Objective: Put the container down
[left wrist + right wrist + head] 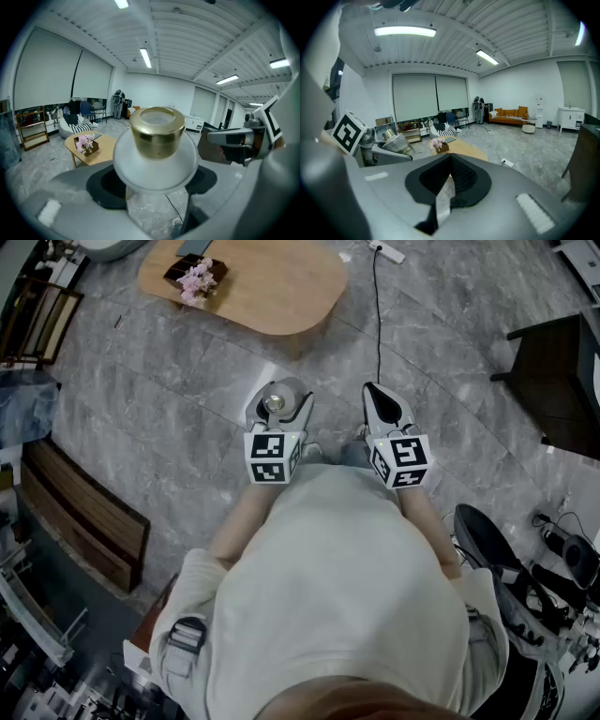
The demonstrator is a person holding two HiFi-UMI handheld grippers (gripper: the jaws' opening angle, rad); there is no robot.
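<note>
The container is a frosted, rounded jar with a gold cap. It sits upright between the dark pads of my left gripper, which is shut on its body. In the head view the jar's gold cap shows inside my left gripper, held above the grey stone floor in front of the person's body. My right gripper is level with it on the right, shut with nothing held. The right gripper view shows its jaws pressed together, and the container off to the left.
A low wooden table stands ahead, carrying a box of pink flowers. A power strip with its cable lies on the floor to its right. There is a dark cabinet at the right and a wooden bench at the left.
</note>
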